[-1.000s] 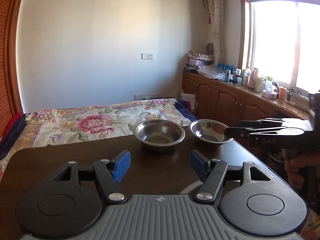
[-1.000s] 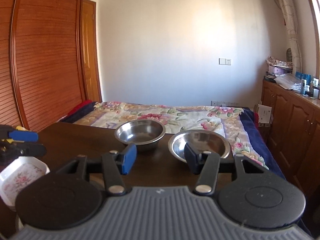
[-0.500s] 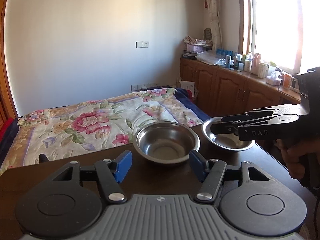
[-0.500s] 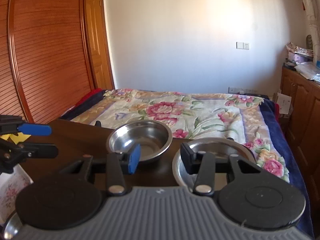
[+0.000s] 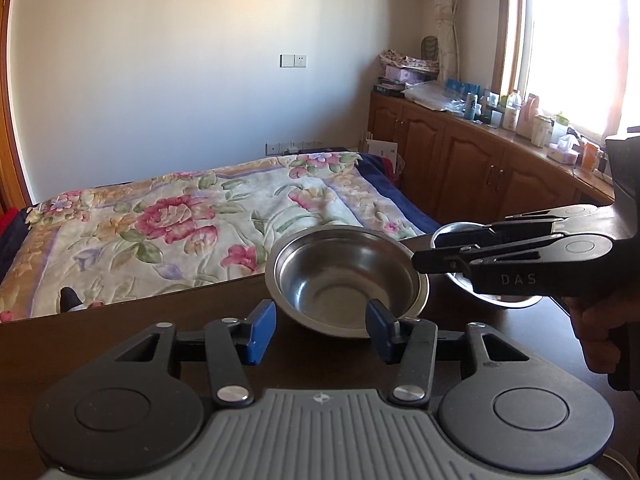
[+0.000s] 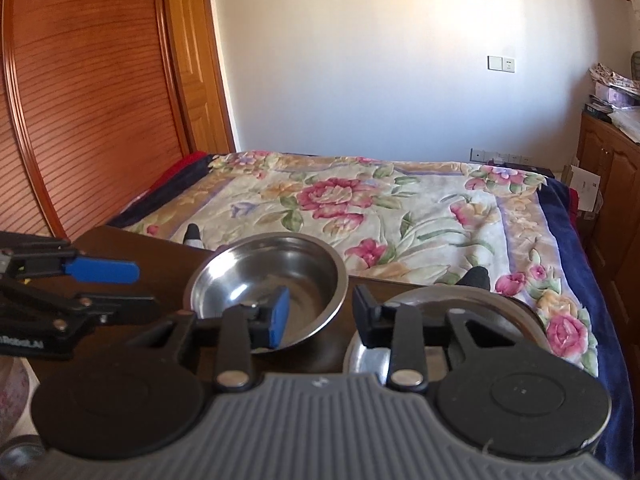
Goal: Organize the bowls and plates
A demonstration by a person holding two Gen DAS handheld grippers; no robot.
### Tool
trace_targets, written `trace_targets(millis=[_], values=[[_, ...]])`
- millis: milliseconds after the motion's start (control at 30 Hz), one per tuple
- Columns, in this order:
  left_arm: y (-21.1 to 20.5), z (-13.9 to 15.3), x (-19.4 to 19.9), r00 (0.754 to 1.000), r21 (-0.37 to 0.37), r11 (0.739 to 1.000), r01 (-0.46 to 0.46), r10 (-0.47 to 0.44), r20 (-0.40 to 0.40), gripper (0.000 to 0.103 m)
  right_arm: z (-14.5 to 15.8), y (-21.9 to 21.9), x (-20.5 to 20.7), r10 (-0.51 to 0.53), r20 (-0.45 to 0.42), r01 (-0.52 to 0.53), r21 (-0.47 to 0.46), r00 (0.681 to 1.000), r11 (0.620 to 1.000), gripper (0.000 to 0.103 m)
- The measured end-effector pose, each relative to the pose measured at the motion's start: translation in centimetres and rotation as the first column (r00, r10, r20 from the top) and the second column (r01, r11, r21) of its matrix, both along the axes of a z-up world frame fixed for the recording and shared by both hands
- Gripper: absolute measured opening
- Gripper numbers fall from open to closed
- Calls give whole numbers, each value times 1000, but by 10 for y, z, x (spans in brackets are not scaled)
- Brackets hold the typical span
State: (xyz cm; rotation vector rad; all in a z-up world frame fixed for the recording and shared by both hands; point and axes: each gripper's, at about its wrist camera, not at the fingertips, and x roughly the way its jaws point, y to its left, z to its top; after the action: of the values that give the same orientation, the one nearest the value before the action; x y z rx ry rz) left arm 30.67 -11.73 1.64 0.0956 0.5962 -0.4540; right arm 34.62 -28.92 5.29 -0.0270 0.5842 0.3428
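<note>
Your left hand-held gripper is released at the deep steel bowl, frame centre; your right hand-held gripper is released above the shallow bowl.

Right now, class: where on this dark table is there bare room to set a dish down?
Bare wood shows left of the deeper steel bowl, between the table's bed-side edge and the left gripper. The right side is crowded: the shallow steel bowl sits close by, with the right gripper over it.
</note>
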Motion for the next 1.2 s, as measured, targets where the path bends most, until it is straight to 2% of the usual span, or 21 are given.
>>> trace_targets(millis=[567,967,1000,1133,1200], values=[[-3,-12,17,999,9,1000,-19,19,-36,52,-11,12,17,-9,-45,7,-52,999,999,32],[1,-17,25,997,4,999,-37,37,-63,52,-15,13,23,13,-80,-17,-42,997,999,32],[2,-18,26,996,-1,999,-39,39,-77,51,-16,13,24,17,-85,-20,-35,996,999,31],[9,-24,31,988,-17,998,-65,62,-140,29,-17,12,23,30,-99,-32,-14,995,999,26],[11,-22,28,988,-21,997,-69,66,-138,24,-17,12,23,34,-108,-35,-3,994,999,22]])
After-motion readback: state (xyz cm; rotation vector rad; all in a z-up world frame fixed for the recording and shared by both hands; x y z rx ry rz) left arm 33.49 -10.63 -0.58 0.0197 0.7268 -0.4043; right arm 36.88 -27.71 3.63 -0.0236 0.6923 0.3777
